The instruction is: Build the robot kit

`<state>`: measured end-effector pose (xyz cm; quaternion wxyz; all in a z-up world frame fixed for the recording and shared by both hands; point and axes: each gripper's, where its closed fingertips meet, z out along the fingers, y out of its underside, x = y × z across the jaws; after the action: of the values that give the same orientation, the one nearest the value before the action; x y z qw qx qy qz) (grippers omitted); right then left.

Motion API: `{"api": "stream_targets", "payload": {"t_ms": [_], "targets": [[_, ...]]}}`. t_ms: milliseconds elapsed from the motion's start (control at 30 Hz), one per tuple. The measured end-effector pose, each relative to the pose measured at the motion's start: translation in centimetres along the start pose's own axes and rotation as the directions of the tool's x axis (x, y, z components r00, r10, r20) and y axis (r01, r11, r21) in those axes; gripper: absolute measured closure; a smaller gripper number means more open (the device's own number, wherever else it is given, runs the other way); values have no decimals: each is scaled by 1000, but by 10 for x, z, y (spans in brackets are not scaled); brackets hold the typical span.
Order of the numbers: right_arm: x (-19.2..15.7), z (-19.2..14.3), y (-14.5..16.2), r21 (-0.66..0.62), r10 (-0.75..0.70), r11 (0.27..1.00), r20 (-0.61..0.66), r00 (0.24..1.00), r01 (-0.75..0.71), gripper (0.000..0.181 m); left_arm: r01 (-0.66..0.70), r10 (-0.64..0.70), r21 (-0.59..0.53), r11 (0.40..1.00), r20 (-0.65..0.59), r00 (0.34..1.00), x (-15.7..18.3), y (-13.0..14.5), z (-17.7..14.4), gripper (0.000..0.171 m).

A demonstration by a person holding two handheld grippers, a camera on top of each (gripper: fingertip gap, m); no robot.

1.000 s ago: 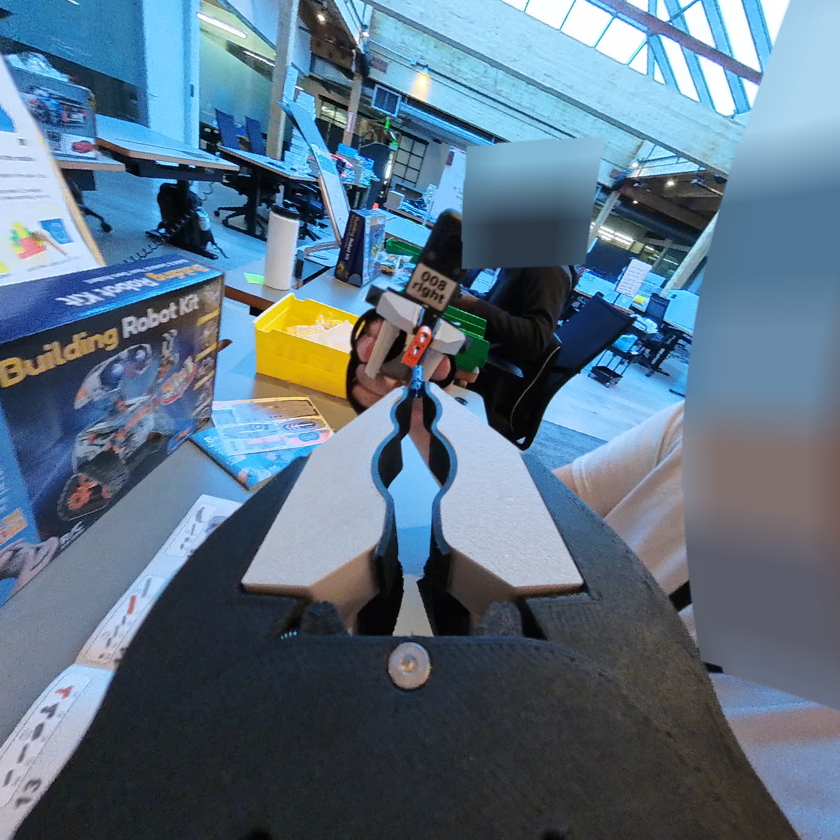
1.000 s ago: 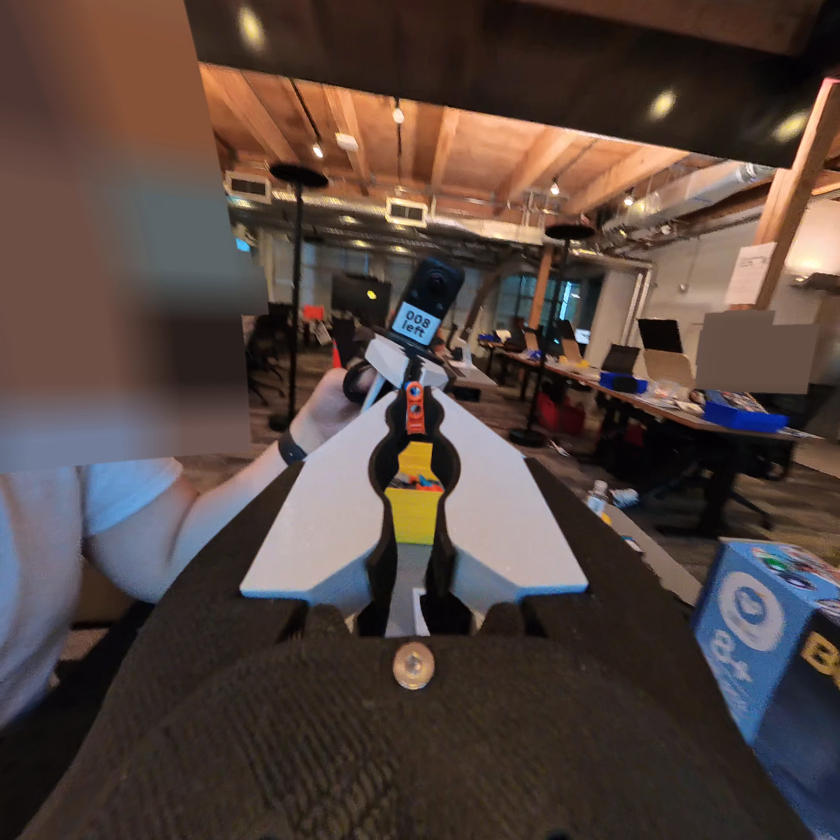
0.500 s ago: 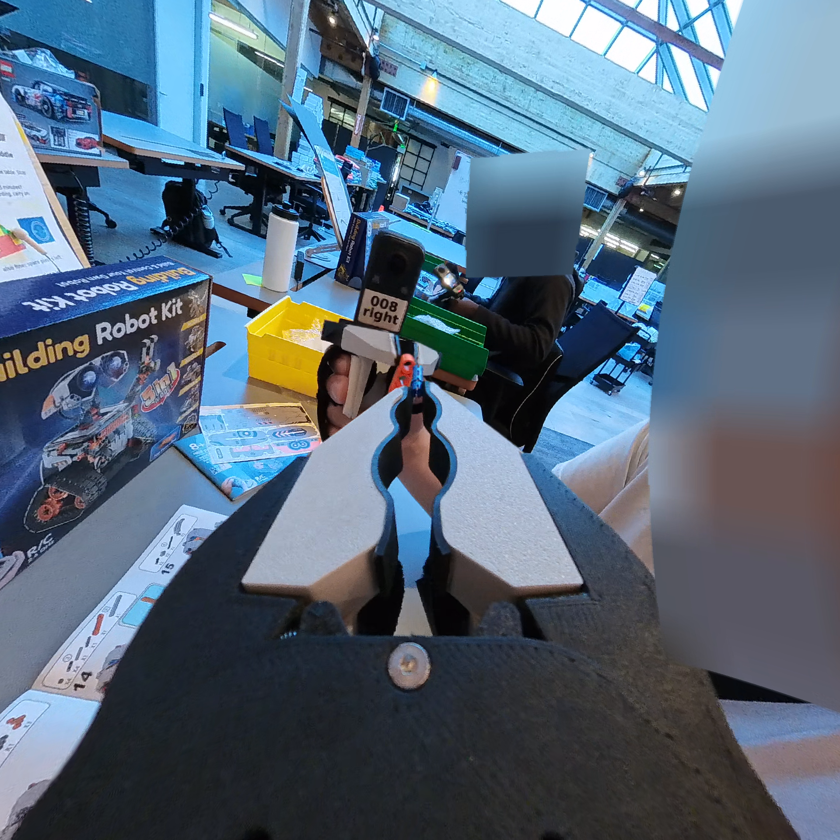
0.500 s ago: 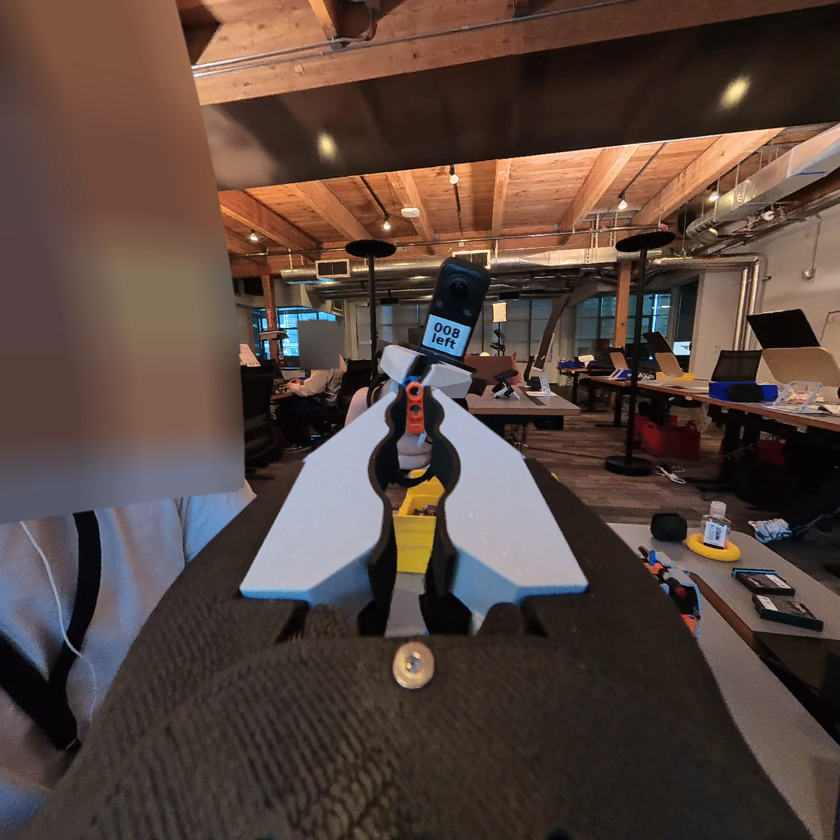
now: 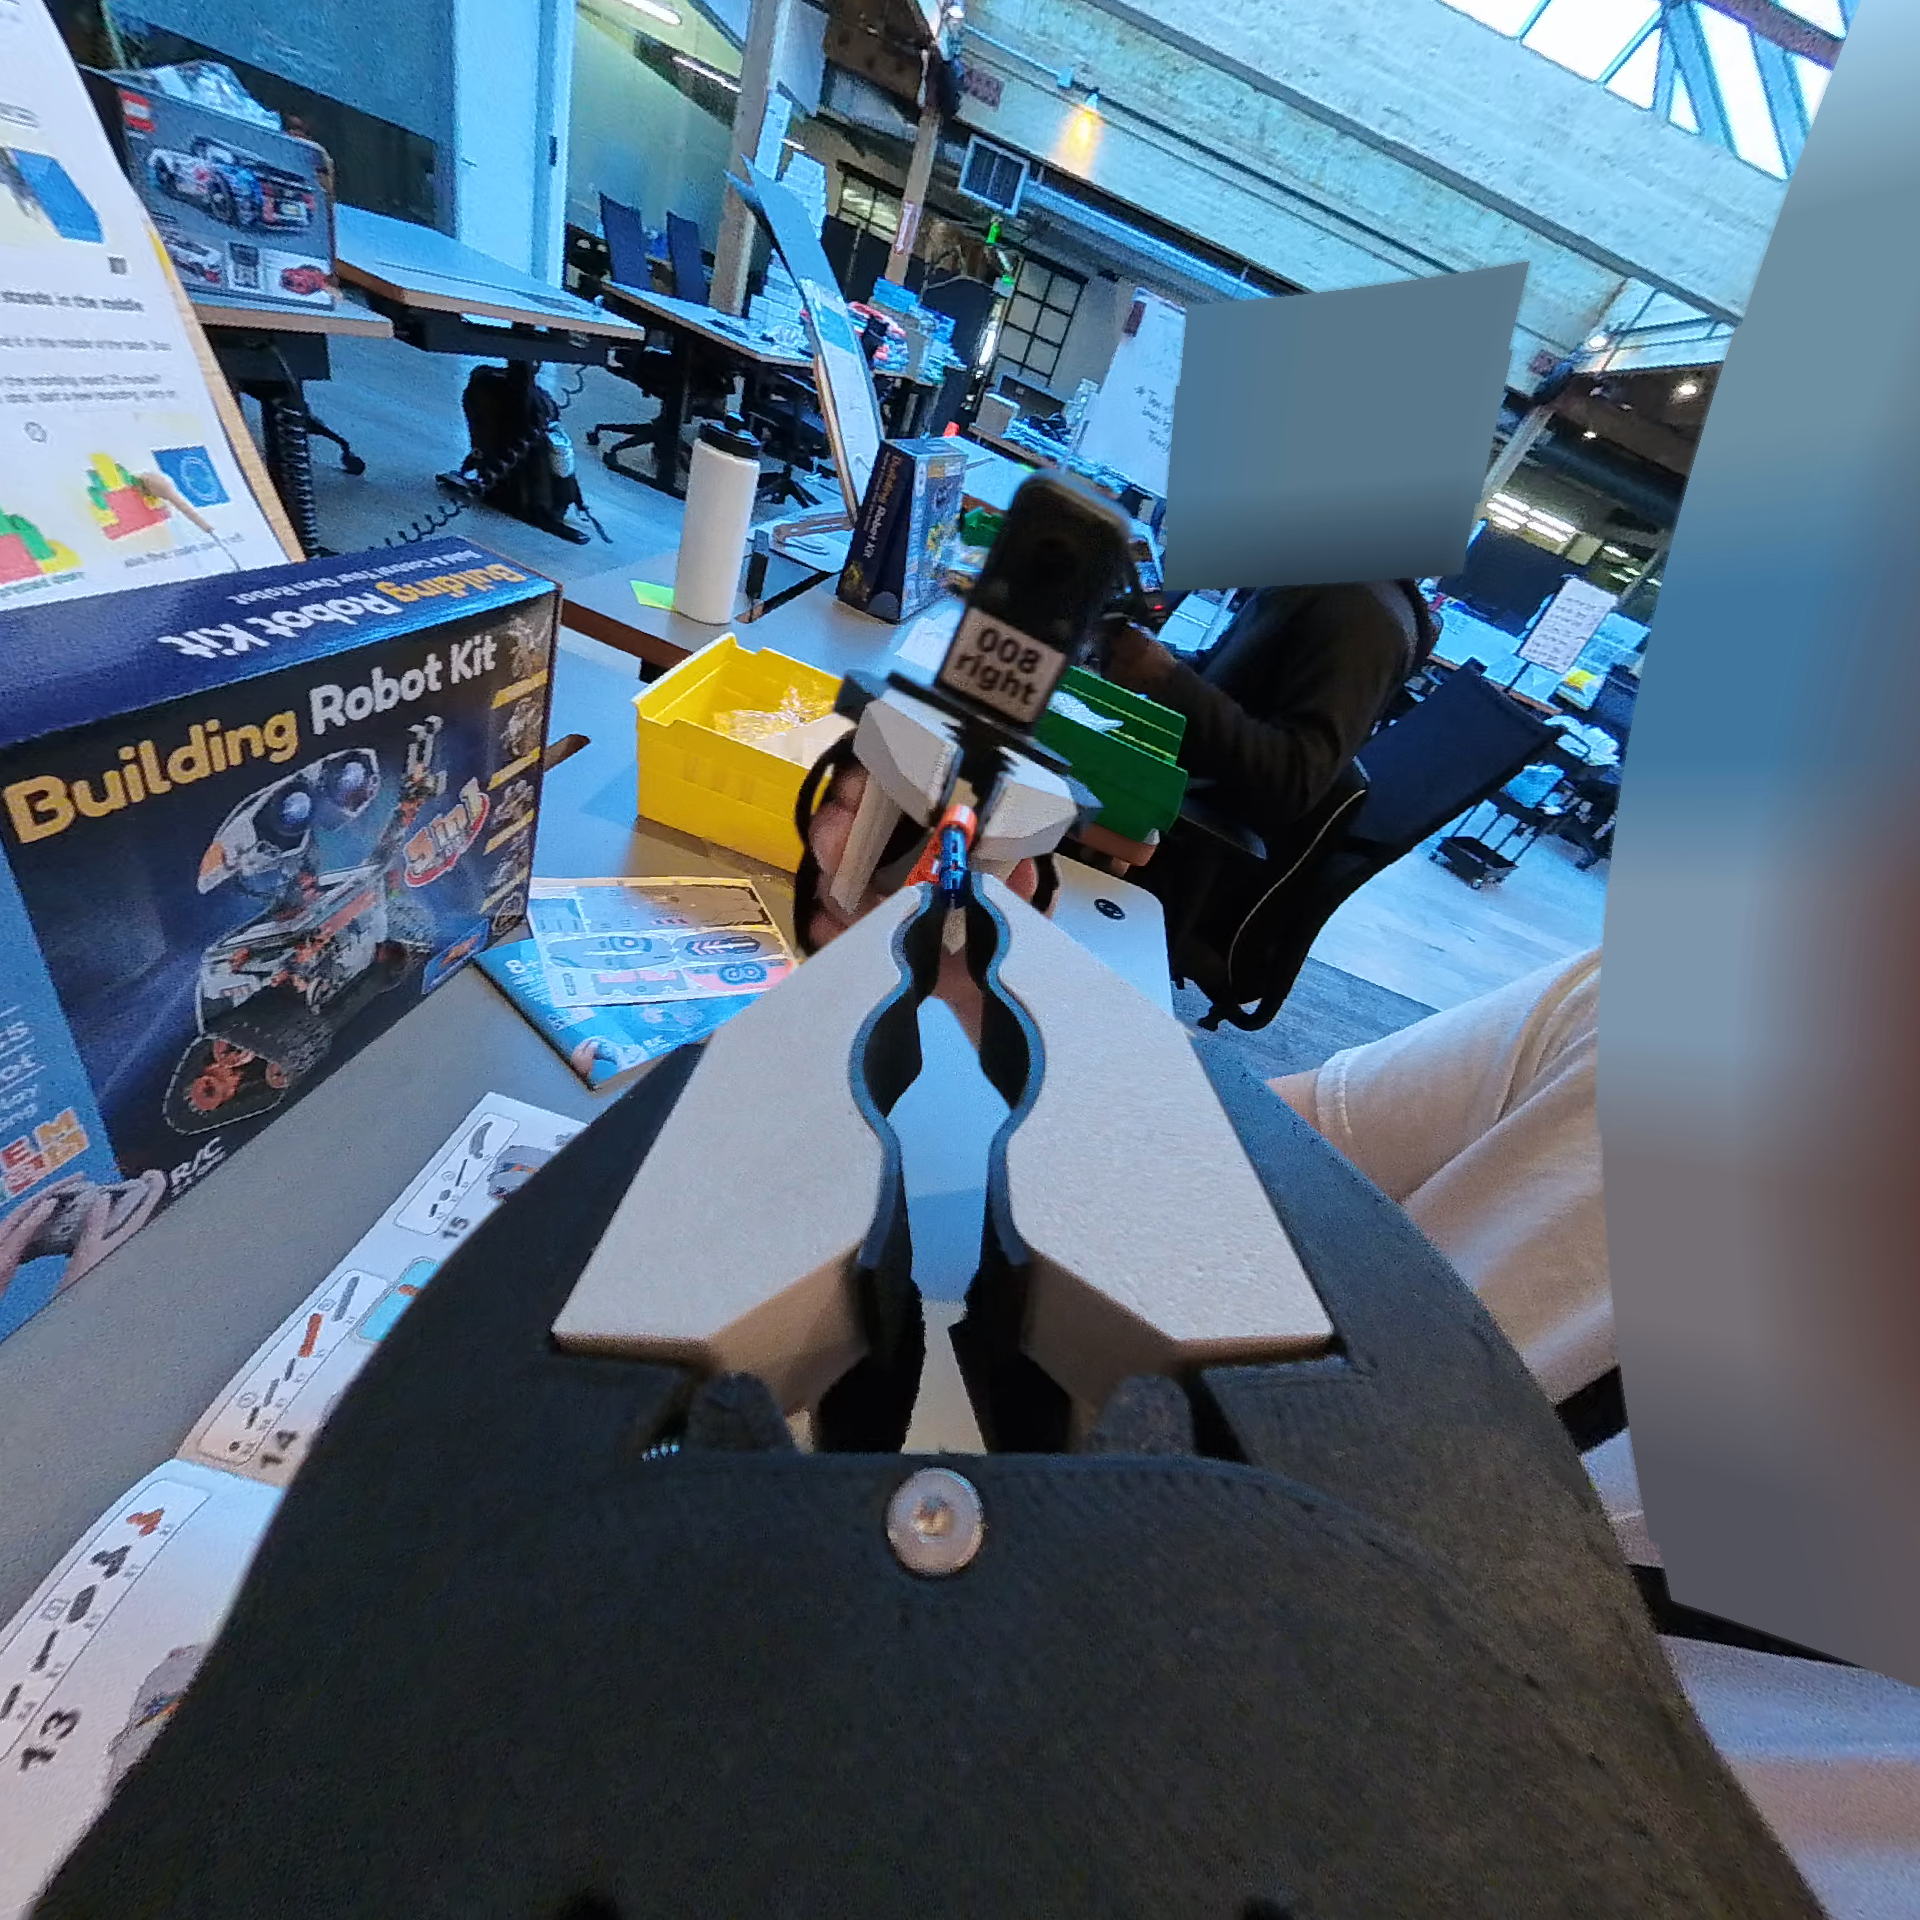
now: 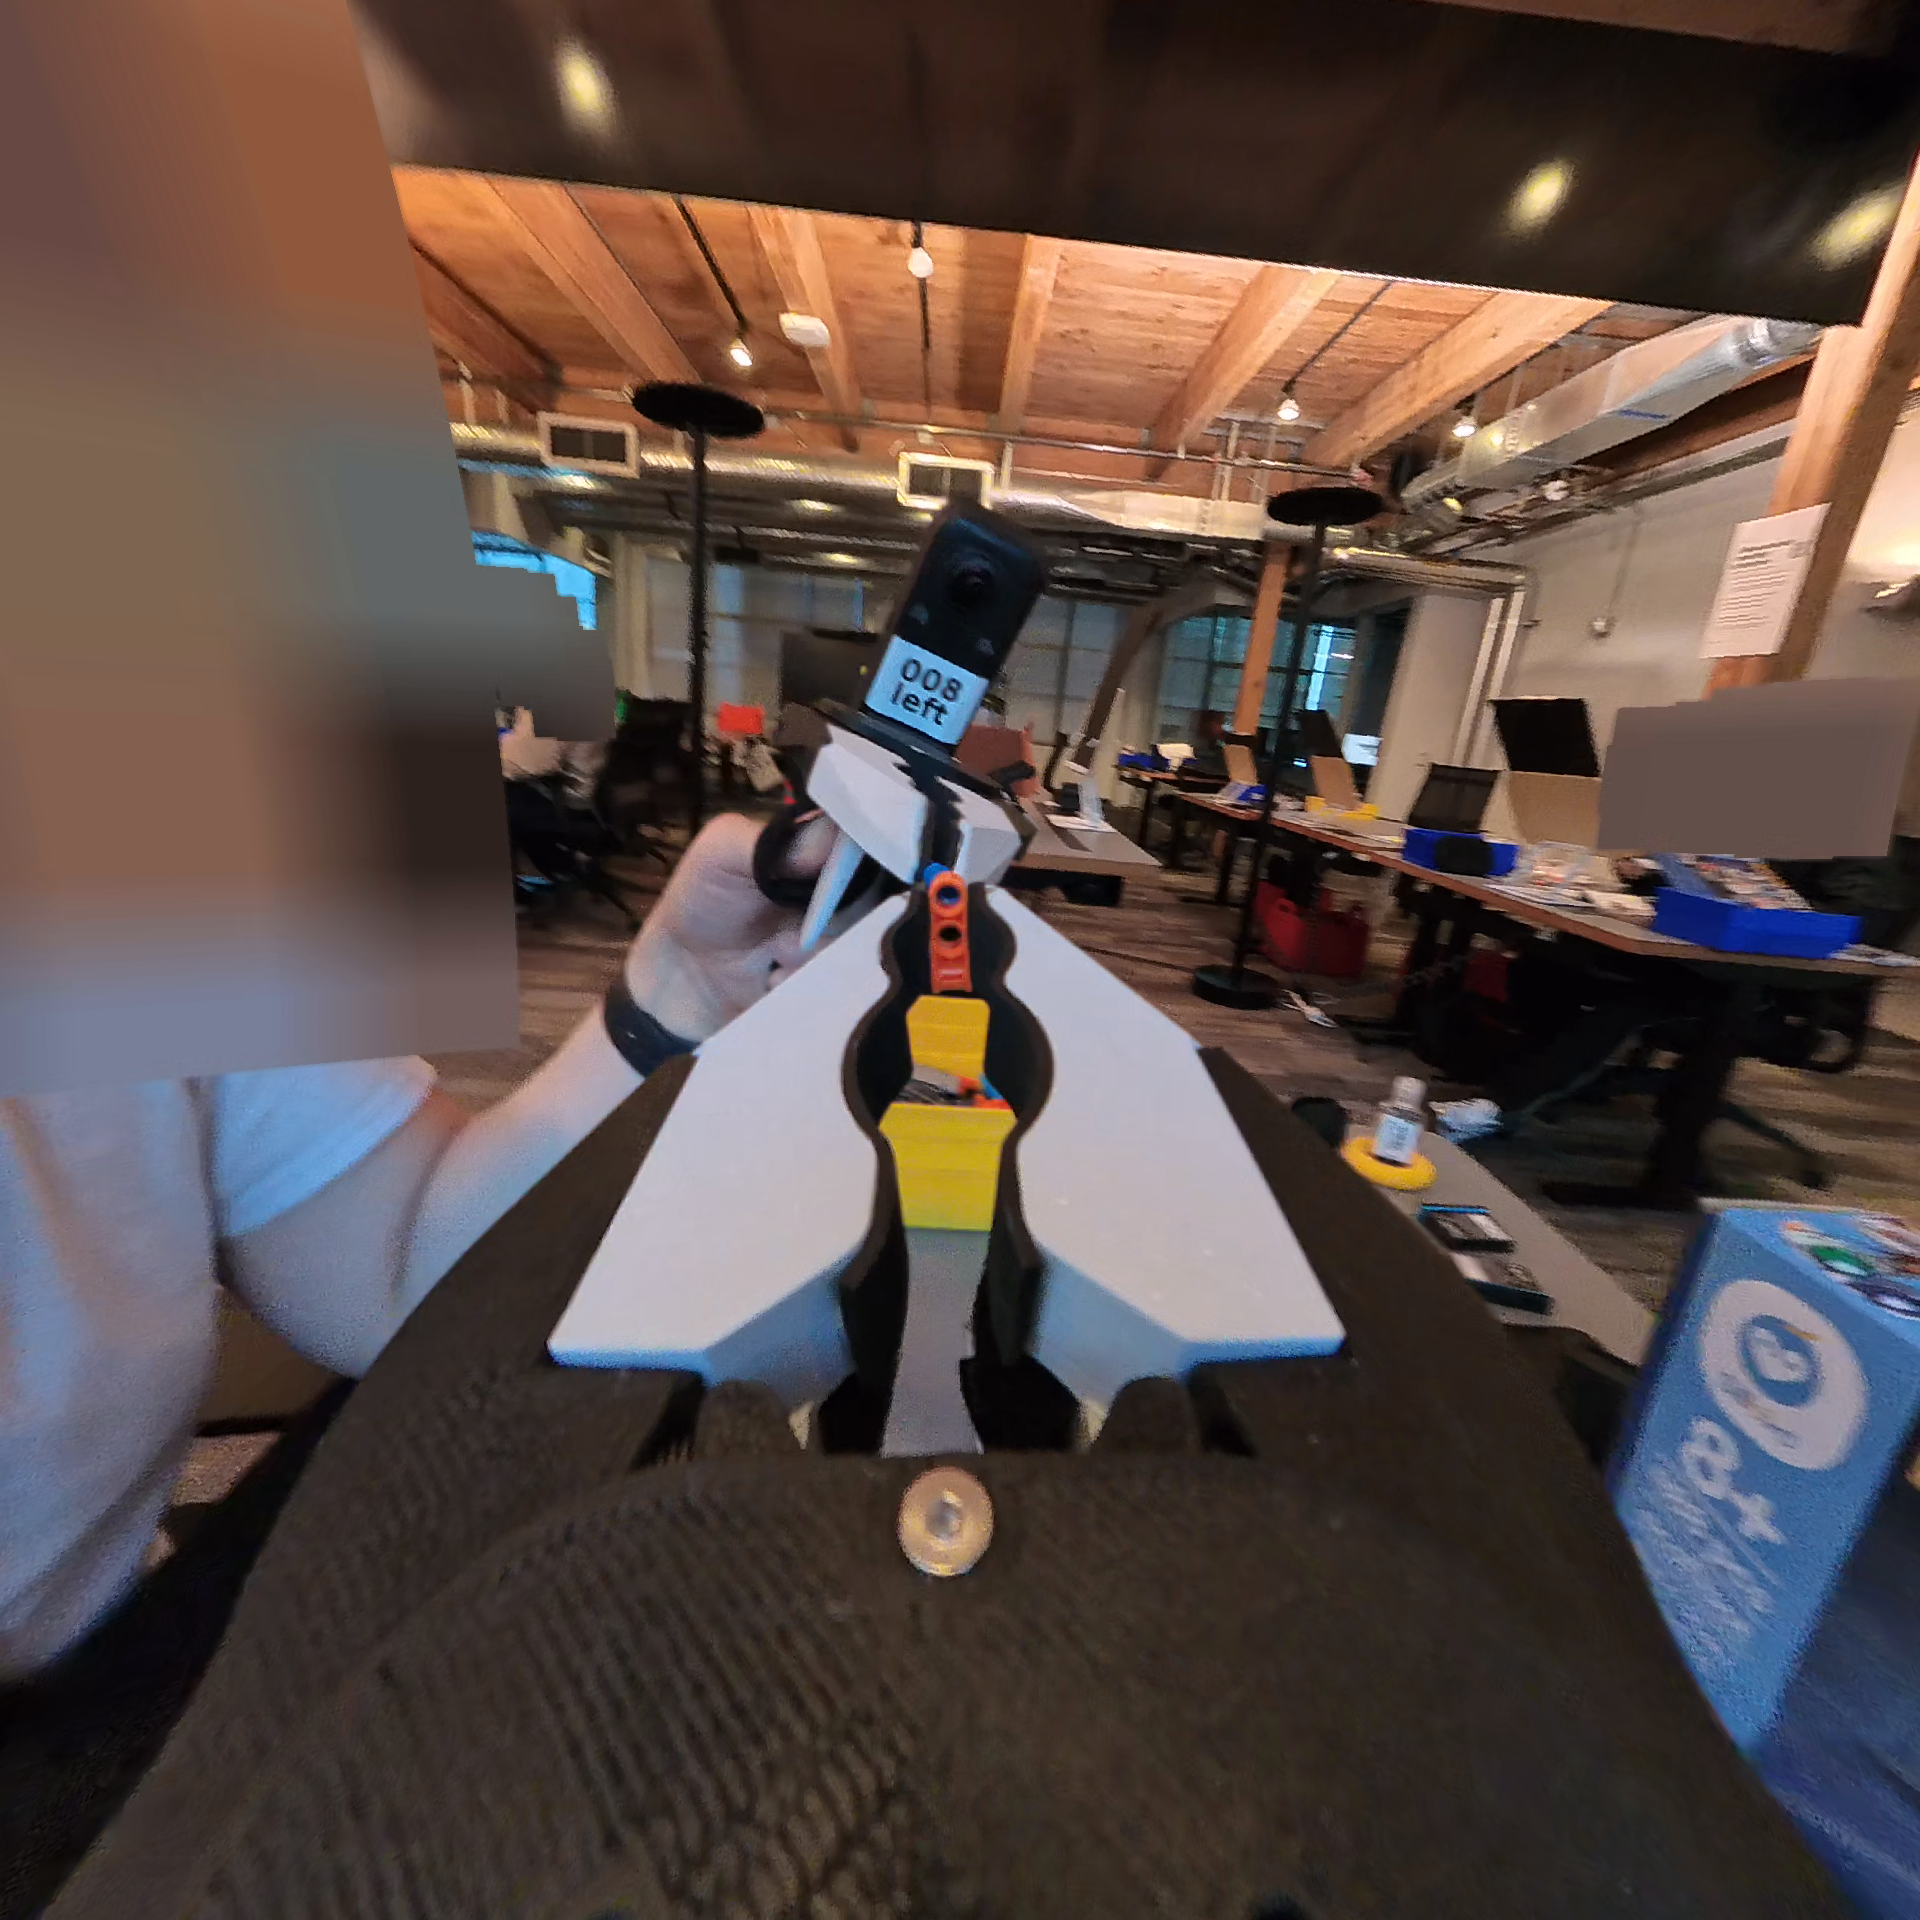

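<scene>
Both grippers are held up in the air, tip to tip. My left gripper (image 5: 948,902) is shut on a small blue pin (image 5: 951,878). My right gripper (image 6: 948,920) is shut on a short orange beam with holes (image 6: 948,940). In the left wrist view the right gripper (image 5: 961,805) faces me, and its orange beam (image 5: 954,831) meets the blue pin. In the right wrist view the left gripper (image 6: 928,854) faces me, tilted, in a hand, with the blue pin (image 6: 932,869) at the beam's top hole.
A robot kit box (image 5: 260,831) stands at the left on the grey table (image 5: 260,1226), with instruction sheets (image 5: 312,1351) and a booklet (image 5: 644,966). Behind are a yellow bin (image 5: 717,769), a green bin (image 5: 1122,748) and a seated person (image 5: 1299,727). A blue box (image 6: 1766,1455) stands at the right. My left and right fingertips are right by each other.
Both grippers have swung and tilted while staying tip to tip. The right wrist view has dipped back down, so the yellow bin and blue box show again. Both grips are unchanged.
</scene>
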<state>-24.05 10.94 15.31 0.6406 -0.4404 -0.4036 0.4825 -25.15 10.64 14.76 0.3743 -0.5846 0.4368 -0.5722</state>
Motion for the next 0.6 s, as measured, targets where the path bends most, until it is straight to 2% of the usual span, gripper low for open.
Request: {"api": "stream_targets", "payload": {"t_ms": [200,433,600], "targets": [[-2,3,5,-73,-132,989,-49,990,128,176,0,0,-16,1000,11,1000,0,2,-3,170],[-14,2,19,-134,-248,959,25,969,249,176,47,-52,-117,992,-47,998,3,19,-7,169],[-25,1,14,-60,-233,969,91,968,239,176,57,-73,-128,990,-128,989,13,21,-6,170]]}}
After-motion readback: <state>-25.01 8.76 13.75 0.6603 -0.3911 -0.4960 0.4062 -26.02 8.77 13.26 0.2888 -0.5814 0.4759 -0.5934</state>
